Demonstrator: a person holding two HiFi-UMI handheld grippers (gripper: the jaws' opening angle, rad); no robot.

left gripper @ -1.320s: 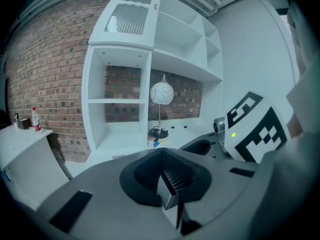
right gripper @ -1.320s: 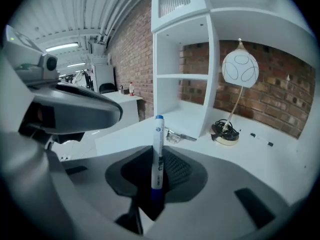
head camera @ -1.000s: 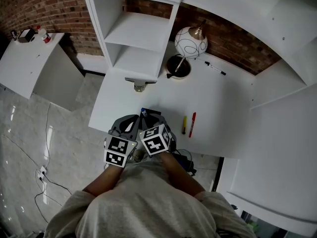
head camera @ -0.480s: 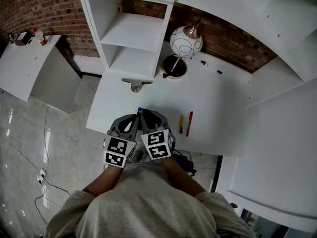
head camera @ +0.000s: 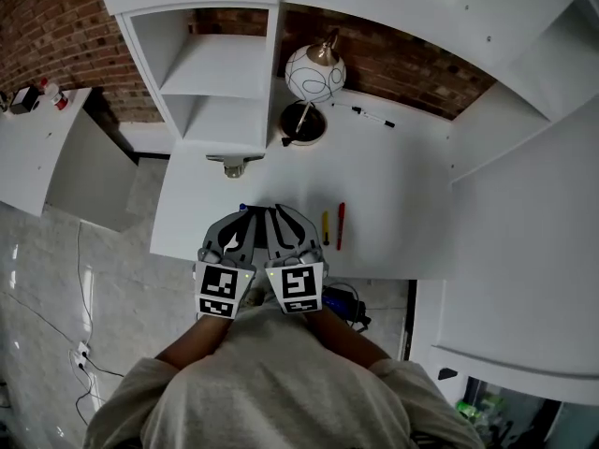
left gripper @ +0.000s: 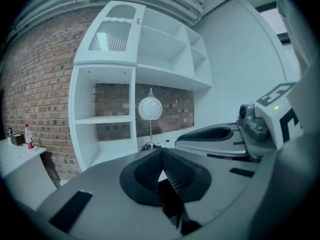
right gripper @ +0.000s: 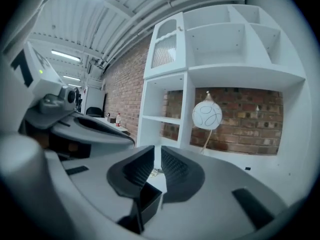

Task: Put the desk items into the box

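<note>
A yellow pen (head camera: 325, 227) and a red pen (head camera: 340, 225) lie side by side on the white desk (head camera: 393, 195), just right of my grippers. A black marker (head camera: 372, 116) lies far back by the brick wall. My left gripper (head camera: 249, 213) (left gripper: 161, 156) and right gripper (head camera: 278, 211) (right gripper: 154, 159) hover side by side over the desk's near edge. Both point at the shelves, jaws closed with nothing between them. A small blue tip (head camera: 241, 207) peeks out by the left gripper's front. No box shows in any view.
A white shelf unit (head camera: 211, 82) stands at the desk's back left. Beside it stand a globe lamp (head camera: 315, 68) and a black round dish (head camera: 301, 124). A small grey object (head camera: 232, 165) sits below the shelves. A side table (head camera: 37, 148) stands far left, with cables on the floor.
The head view has swung, so the desk sits lower and further left in frame. My two grippers have drawn level with each other and stay at the near edge, still holding nothing.
</note>
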